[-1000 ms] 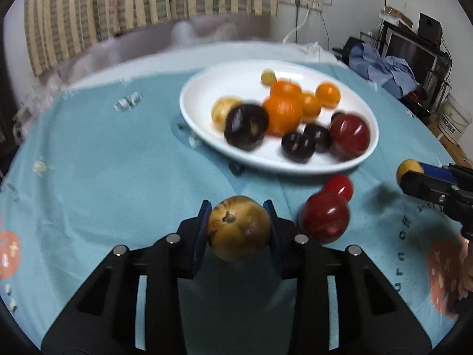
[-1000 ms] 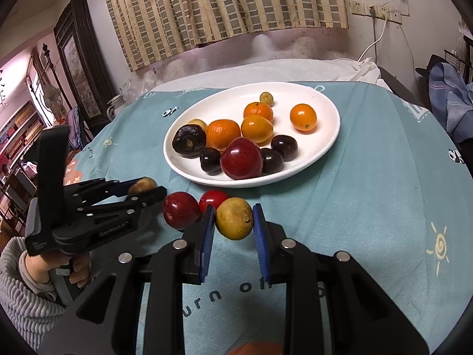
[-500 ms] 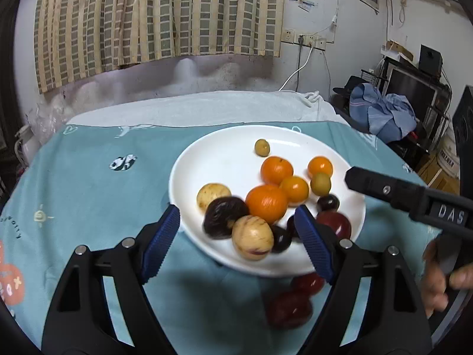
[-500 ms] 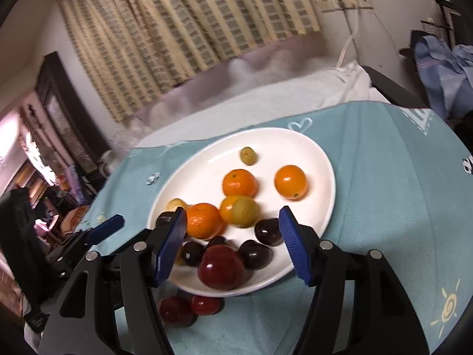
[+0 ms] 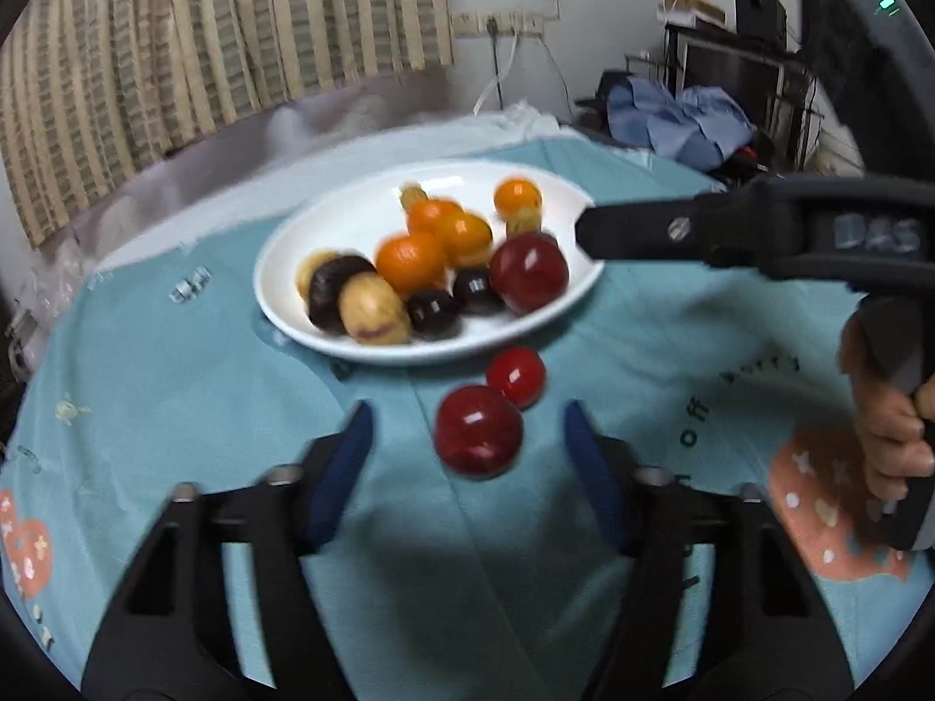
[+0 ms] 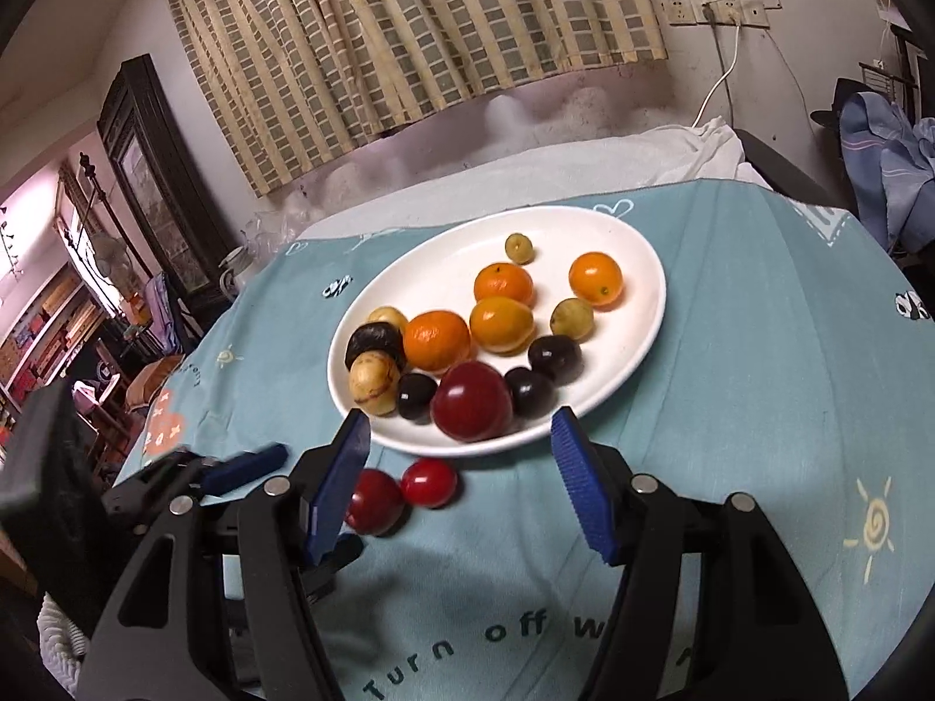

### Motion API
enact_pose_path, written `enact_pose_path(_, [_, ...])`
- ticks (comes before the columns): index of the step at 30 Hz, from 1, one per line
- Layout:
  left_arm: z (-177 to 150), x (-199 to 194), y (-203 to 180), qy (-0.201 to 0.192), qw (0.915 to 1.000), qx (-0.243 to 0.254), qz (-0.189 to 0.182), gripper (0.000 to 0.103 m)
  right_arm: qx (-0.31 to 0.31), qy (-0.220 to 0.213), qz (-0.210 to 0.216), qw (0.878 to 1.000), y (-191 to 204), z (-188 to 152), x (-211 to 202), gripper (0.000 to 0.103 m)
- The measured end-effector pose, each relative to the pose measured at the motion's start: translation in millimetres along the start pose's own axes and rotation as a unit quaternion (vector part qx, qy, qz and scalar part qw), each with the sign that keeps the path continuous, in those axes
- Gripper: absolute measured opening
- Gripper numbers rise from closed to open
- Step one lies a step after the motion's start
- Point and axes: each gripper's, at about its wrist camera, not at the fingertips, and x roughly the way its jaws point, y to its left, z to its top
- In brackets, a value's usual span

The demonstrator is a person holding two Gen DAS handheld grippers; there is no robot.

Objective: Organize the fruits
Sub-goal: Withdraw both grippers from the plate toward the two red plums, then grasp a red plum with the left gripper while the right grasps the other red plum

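A table covered in a teal cloth (image 6: 759, 409) printed with small cartoon figures, a sun and dark lettering carries everything here. Directly on the cloth sits a white oval plate (image 6: 648, 315) (image 5: 280, 315) loaded with fruit, and just beside its near rim lie two red fruits, a larger dark red one (image 5: 478, 429) (image 6: 374, 501) and a smaller bright red one (image 5: 516, 377) (image 6: 428, 482), which seem to be touching each other, though the left view is blurred. A pale white sheet (image 6: 584, 163) covers the far edge beyond the cloth.

Dim indoor light; left view motion-blurred, fisheye edges dark.
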Motion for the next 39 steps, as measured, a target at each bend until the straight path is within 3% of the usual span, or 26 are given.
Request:
enact_pose_path(2, [-1.6,10.0,1.8,0.016,0.9998,-0.007,-0.008,0.038,-0.004,0.006,0.002,1.000,1.8,-0.6,2.9,0.065])
enact_pose_path(9, [-0.7,16.6,8.0,0.023,0.9994,-0.024,-0.010,0.038,-0.024,0.028,0.004,0.999,11.4,-7.7,9.8,0.064])
enact_pose_path(11, [-0.2,14.1,10.6,0.024,0.9993,-0.027,-0.010,0.038,-0.035,0.040,0.005,0.999,16.2,-10.9,13.2,0.057])
enact_pose_path(15, [-7.7,-0.3,28.3,0.021,0.9988,-0.043,0.008,0.037,-0.046,0.061,0.002,0.997,22.6,-17.1,24.8,0.051])
enact_pose_path(22, [-16.6,-11.7,49.9,0.017,0.9975,-0.063,0.026,0.037,-0.085,0.095,-0.043,0.991,42.3,-25.7,65.5,0.036])
enact_pose_path(26, [-16.1,-11.4,49.7,0.015,0.9974,-0.062,0.033,0.037,-0.105,0.093,-0.066,0.988,46.0,-25.6,73.8,0.030])
enact_pose_path(34, [-10.2,-18.2,42.5,-0.005,0.9970,-0.058,0.051,0.037,-0.096,0.085,-0.032,0.991,41.5,-28.1,49.2,0.028])
enact_pose_path(39, [19.2,-21.9,38.0,-0.028,0.9969,-0.047,0.057,0.037,-0.076,0.024,-0.032,0.996,30.0,-4.6,9.1,0.028])
